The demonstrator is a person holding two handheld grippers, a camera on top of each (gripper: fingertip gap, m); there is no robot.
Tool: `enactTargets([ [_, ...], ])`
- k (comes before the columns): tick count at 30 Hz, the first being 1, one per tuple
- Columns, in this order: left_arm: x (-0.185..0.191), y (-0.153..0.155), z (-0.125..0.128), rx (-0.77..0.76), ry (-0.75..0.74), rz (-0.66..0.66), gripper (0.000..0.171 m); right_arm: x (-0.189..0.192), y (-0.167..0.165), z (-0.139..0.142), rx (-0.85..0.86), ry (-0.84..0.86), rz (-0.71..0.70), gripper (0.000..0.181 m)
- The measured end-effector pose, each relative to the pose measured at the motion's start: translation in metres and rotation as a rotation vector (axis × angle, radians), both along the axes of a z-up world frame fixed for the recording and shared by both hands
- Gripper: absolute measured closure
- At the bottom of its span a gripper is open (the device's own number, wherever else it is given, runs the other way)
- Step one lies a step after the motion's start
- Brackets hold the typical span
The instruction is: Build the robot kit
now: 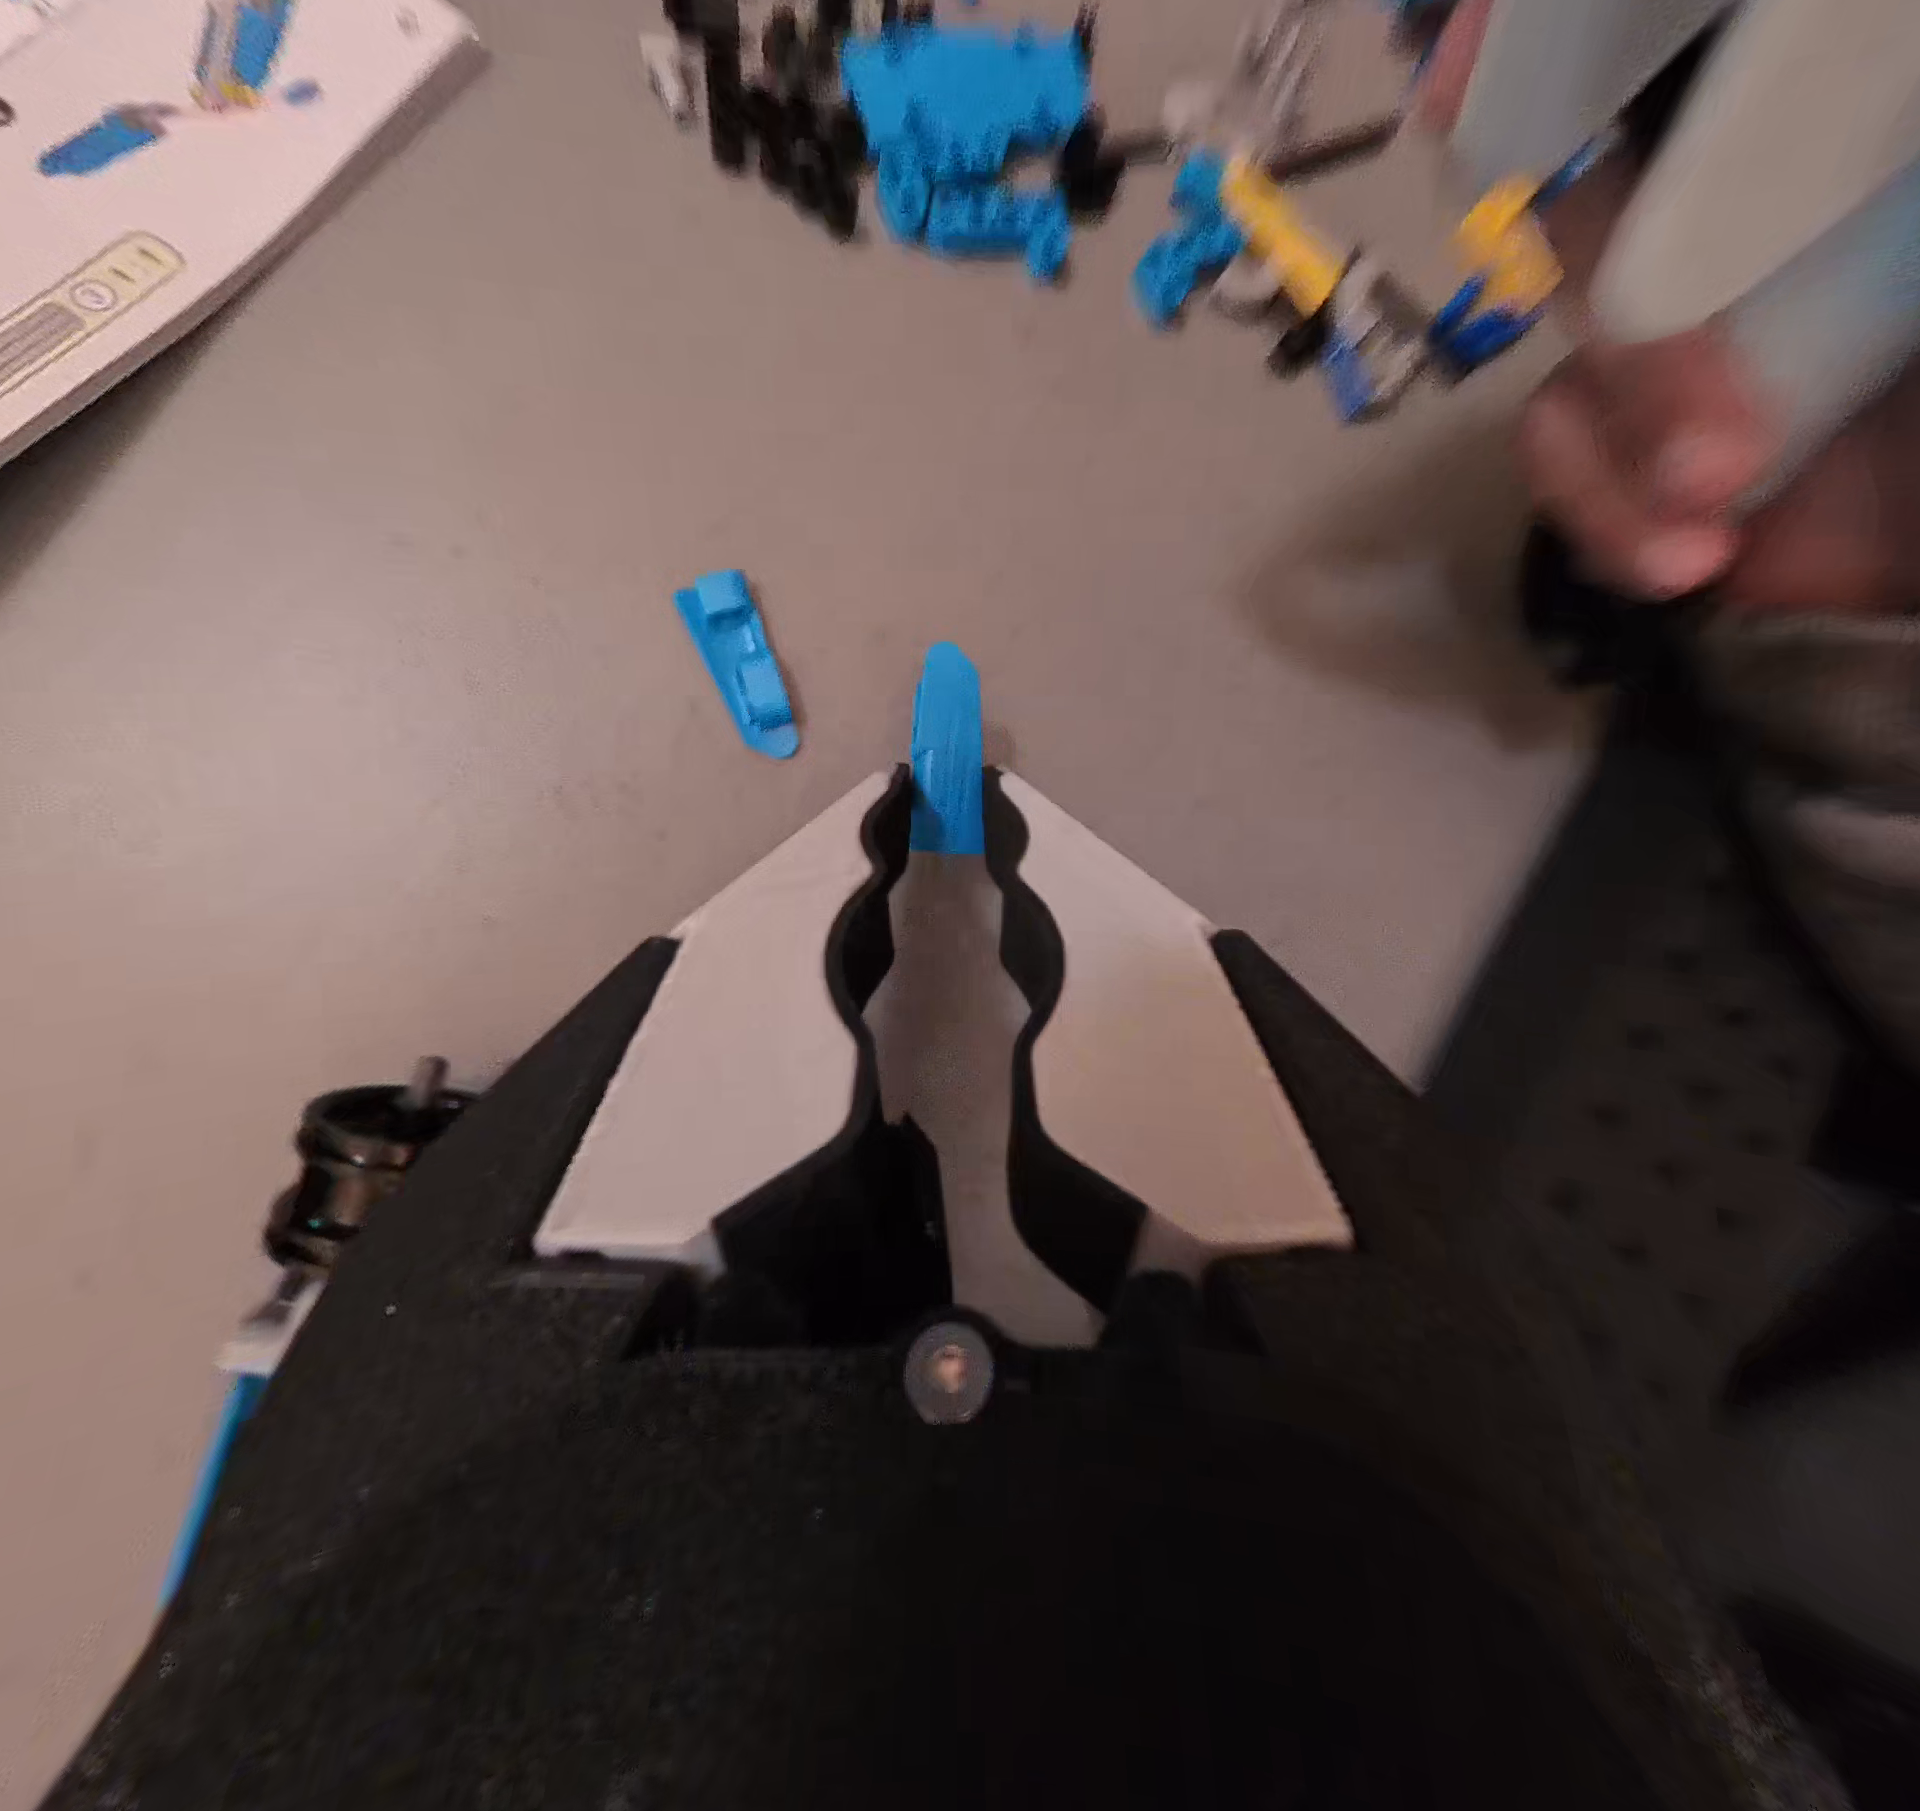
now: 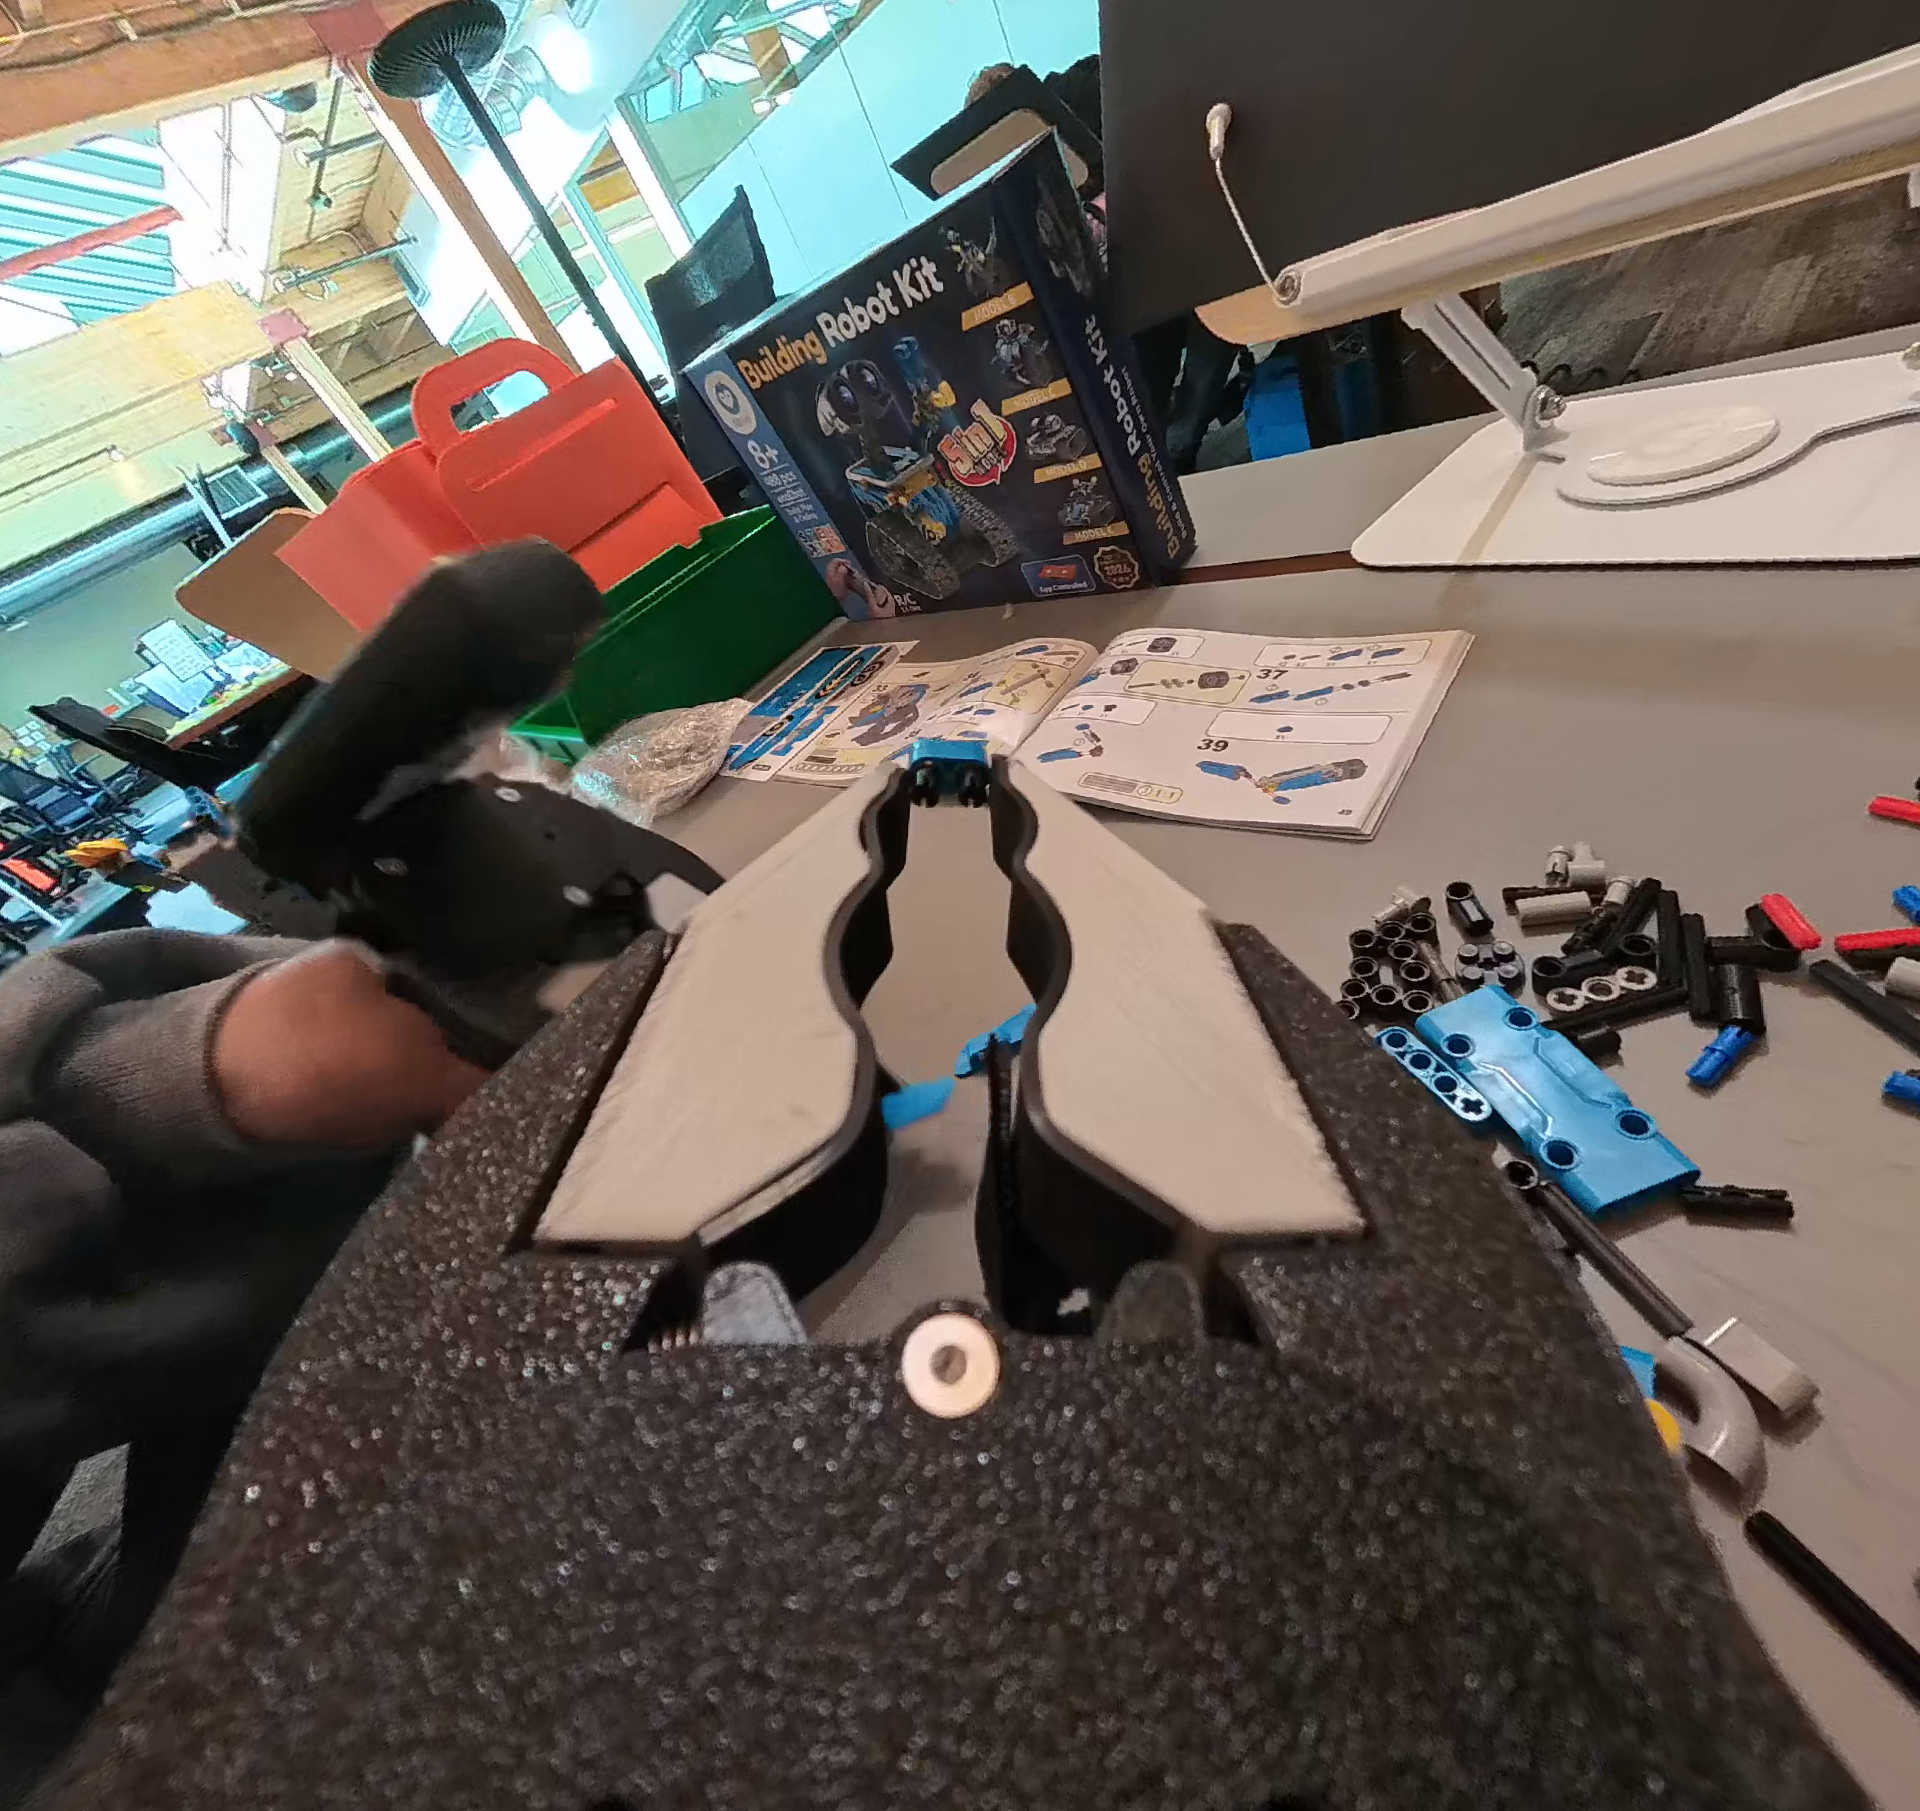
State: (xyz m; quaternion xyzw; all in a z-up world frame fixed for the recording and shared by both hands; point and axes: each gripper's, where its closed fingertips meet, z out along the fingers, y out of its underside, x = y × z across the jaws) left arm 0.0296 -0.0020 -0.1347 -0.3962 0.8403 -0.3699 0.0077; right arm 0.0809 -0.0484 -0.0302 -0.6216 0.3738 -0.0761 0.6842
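Left tool (image 1: 945, 774) pinches a curved blue piece (image 1: 945, 743) upright by its end above the bench (image 1: 468, 514); right tool (image 2: 948, 785) grips a small blue block (image 2: 945, 762) at its tips, lifted for joining, likely.

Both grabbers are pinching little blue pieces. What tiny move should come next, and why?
Probably lift the left hand-held gripper slightly. It is shut on a curved blue piece low over the grey table, while the right hand-held gripper holds a small blue block up, seemingly ready for joining.

Right gripper (image 2: 948, 787) pinching a tiny blue block (image 2: 945, 762)

Manual (image 2: 1226, 722) lies open behind it, loose parts (image 2: 1621, 972) scattered right, kit box (image 2: 935, 431) standing farther back.
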Motion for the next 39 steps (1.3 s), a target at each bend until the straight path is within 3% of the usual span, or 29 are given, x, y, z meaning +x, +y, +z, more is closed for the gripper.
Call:
enactTargets([
  [3, -0.002, 0.005, 0.078, -0.588, 0.092, 0.159, 0.159, -0.004, 0.001, 0.006, -0.049, -0.07, -0.021, 0.166],
  [6, 0.002, 0.048, 0.142, -1.129, 0.165, 0.339, 0.159, -0.031, 0.015, 0.037, -0.149, -0.36, -0.041, 0.166],
  [9, -0.004, 0.076, 0.159, -1.374, 0.19, 0.438, 0.159, -0.068, 0.043, 0.06, -0.264, -0.624, -0.089, 0.167],
  [12, -0.01, 0.085, 0.168, -1.538, 0.208, 0.488, 0.16, -0.09, 0.079, 0.065, -0.365, -0.722, -0.073, 0.167],
  [18, -0.017, 0.074, 0.178, -1.754, 0.298, 0.436, 0.16, -0.092, 0.102, 0.056, -0.477, -0.754, -0.114, 0.167],
  [21, -0.019, 0.065, 0.174, -1.78, 0.337, 0.427, 0.16, -0.096, 0.098, 0.067, -0.463, -0.794, -0.154, 0.167],
  [39, -0.016, 0.062, 0.169, -1.836, 0.348, 0.45, 0.16, -0.088, 0.095, 0.056, -0.471, -0.74, -0.147, 0.167],
])
